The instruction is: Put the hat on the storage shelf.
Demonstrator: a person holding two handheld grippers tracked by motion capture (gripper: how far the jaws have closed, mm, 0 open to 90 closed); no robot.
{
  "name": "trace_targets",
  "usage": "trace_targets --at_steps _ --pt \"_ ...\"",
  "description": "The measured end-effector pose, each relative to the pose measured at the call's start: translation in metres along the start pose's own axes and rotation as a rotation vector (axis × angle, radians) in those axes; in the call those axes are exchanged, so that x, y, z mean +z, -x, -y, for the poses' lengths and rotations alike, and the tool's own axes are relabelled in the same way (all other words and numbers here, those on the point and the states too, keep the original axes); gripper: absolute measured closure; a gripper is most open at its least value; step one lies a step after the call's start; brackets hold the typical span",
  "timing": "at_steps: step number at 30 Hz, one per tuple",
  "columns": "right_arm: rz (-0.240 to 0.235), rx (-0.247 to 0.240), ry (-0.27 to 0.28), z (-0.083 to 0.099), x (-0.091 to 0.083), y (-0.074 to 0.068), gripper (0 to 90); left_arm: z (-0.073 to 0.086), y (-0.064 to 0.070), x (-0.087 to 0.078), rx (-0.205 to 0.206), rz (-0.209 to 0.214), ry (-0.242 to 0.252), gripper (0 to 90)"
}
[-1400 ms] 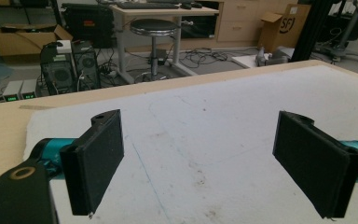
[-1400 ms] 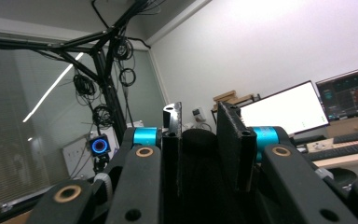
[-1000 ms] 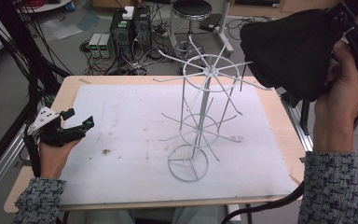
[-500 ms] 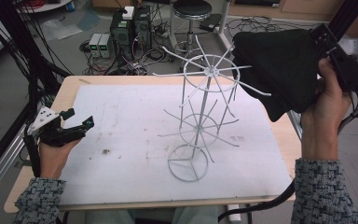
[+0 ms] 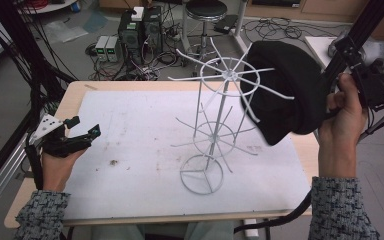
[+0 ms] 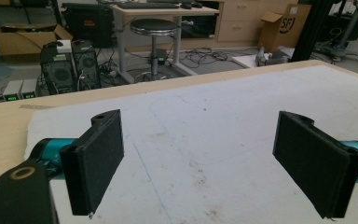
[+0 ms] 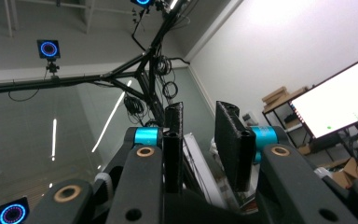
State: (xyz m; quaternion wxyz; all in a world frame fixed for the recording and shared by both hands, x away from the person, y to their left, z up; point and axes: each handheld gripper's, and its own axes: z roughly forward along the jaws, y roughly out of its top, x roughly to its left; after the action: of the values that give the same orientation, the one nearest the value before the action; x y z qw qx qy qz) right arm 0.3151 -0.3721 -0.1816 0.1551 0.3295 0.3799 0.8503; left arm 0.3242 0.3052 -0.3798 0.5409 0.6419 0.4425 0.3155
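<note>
The high view is looking forward and down from above the person's side of the desk [image 5: 130, 125], taking in the whole white top, both forearms and the cluttered floor beyond. The left gripper view is riding low and close over the desk [image 6: 214, 121], facing along its own two jaws across the white surface toward the far edge. These two views are sharing the desk top, the round stool [image 5: 207, 7] [image 6: 154, 27] and the computer towers [image 5: 140, 27] [image 6: 70, 63] on the floor behind it. The right gripper view is pointing steeply upward and away from the desk, along its own jaws, toward the ceiling [image 7: 51, 18], a black frame [image 7: 121, 70] and a wall monitor [image 7: 335, 93].
</note>
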Motion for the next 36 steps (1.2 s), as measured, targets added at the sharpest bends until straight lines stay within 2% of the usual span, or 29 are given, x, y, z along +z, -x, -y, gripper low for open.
trace_targets --at_steps 1,4,8,11,12,13,17,18,19,21,23,25,27,28,29,34,35,36 --pt "0.010 -0.016 -0.028 -0.001 0.000 0.001 70.7 0.000 0.000 0.000 0.000 0.001 0.000 16.5" --pt "-0.001 -0.007 -0.031 0.001 0.000 0.003 70.3 0.000 0.000 0.000 0.001 0.000 -0.001 16.5" --pt "0.015 -0.014 -0.042 0.004 -0.004 0.009 68.6 0.000 0.000 -0.001 0.000 0.000 0.004 16.5" --pt "0.046 -0.038 -0.054 0.005 -0.008 0.015 65.3 0.000 -0.001 -0.001 -0.002 -0.004 0.004 16.5" --pt "0.081 -0.063 -0.064 0.005 -0.011 0.018 62.3 0.000 -0.001 -0.001 -0.001 -0.005 0.003 16.5" --pt "0.081 -0.063 -0.064 0.005 -0.011 0.018 62.3 0.000 -0.001 -0.001 0.000 -0.004 0.002 16.5" --pt "0.151 -0.113 -0.082 0.004 -0.018 0.024 56.6 0.000 -0.002 -0.001 0.002 -0.005 0.003 16.5" --pt "0.193 -0.148 -0.097 0.004 -0.021 0.027 53.0 0.000 -0.002 -0.001 0.001 -0.005 0.004 16.5" --pt "0.193 -0.148 -0.097 0.004 -0.021 0.027 53.0 0.000 -0.001 -0.001 0.000 -0.005 0.004 16.5" --pt "0.254 -0.190 -0.118 0.006 -0.027 0.030 50.2 0.000 -0.001 -0.001 0.001 -0.005 0.005 16.5" --pt "0.284 -0.219 -0.134 0.009 -0.030 0.032 48.6 0.000 -0.001 -0.001 0.002 -0.005 0.005 16.5" --pt "0.338 -0.284 -0.175 0.013 -0.034 0.035 45.2 0.000 -0.001 -0.001 0.004 -0.006 0.004 16.6" --pt "0.365 -0.316 -0.197 0.017 -0.037 0.036 43.6 0.000 -0.001 -0.001 0.007 -0.005 0.003 16.5" --pt "0.403 -0.351 -0.232 0.024 -0.040 0.039 41.1 0.000 -0.001 -0.001 0.007 -0.005 0.005 16.5" --pt "0.403 -0.351 -0.232 0.024 -0.040 0.039 41.1 0.000 -0.001 -0.001 0.008 -0.005 0.004 16.5" --pt "0.467 -0.437 -0.313 0.045 -0.045 0.045 37.3 0.000 0.000 0.000 0.012 -0.007 0.008 16.5" --pt "0.482 -0.447 -0.337 0.054 -0.047 0.048 35.0 0.000 0.000 0.000 0.012 -0.007 0.008 16.5" --pt "0.482 -0.447 -0.337 0.054 -0.047 0.048 35.0 0.000 0.000 0.000 0.012 -0.007 0.009 16.5"
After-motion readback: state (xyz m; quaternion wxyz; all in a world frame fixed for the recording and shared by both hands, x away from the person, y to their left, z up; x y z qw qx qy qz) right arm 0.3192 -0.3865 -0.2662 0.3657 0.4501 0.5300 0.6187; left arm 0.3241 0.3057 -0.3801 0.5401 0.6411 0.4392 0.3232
